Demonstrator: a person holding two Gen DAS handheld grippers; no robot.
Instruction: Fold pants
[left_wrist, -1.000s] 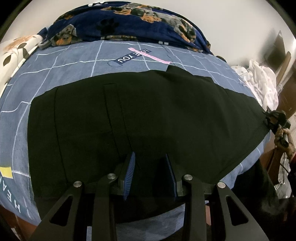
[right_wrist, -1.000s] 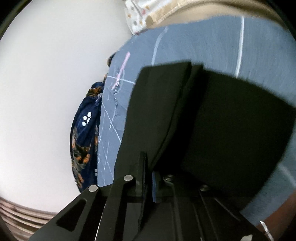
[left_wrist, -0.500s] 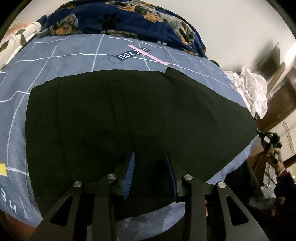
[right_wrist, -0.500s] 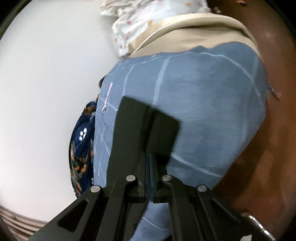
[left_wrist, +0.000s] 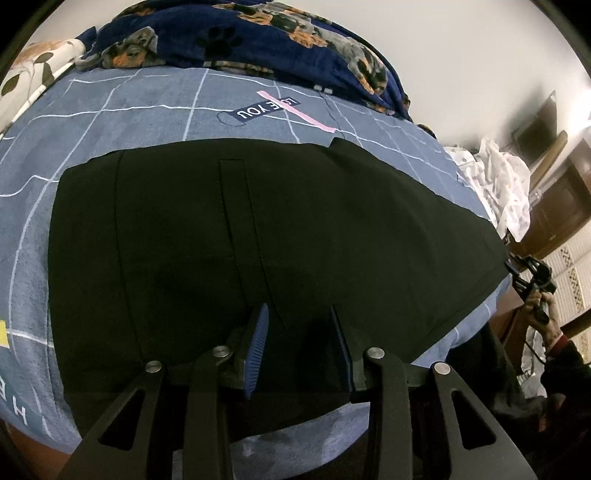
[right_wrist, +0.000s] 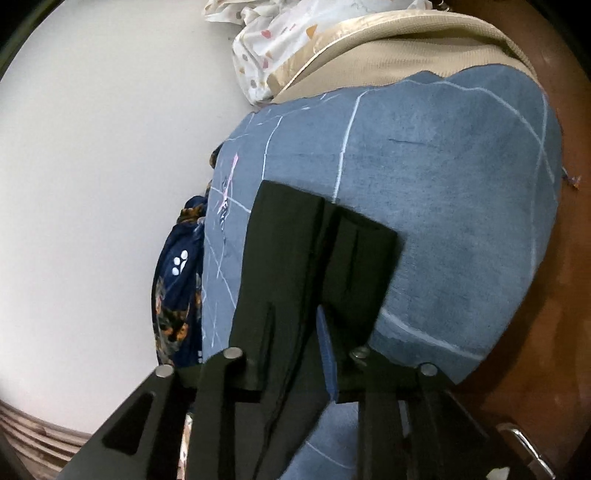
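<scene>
The black pants (left_wrist: 280, 236) lie flat on the bed (left_wrist: 122, 114). The right gripper (right_wrist: 291, 332) has just spread its fingers, releasing the leg ends (fold laid); left gripper (left_wrist: 297, 332) hovers, fingers spread.

Under everything there's my blue grid-lined bedsheet (left_wrist: 110, 122), with a navy dog-print fleece blanket (left_wrist: 240, 40) bunched at its far edge, plus a crumpled white spotted cloth (left_wrist: 498, 181) off right.

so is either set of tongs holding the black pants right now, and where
Neither grips. The left tongs and right tongs are both open above the flat black fabric pants, the right ones at the leg end.
</scene>
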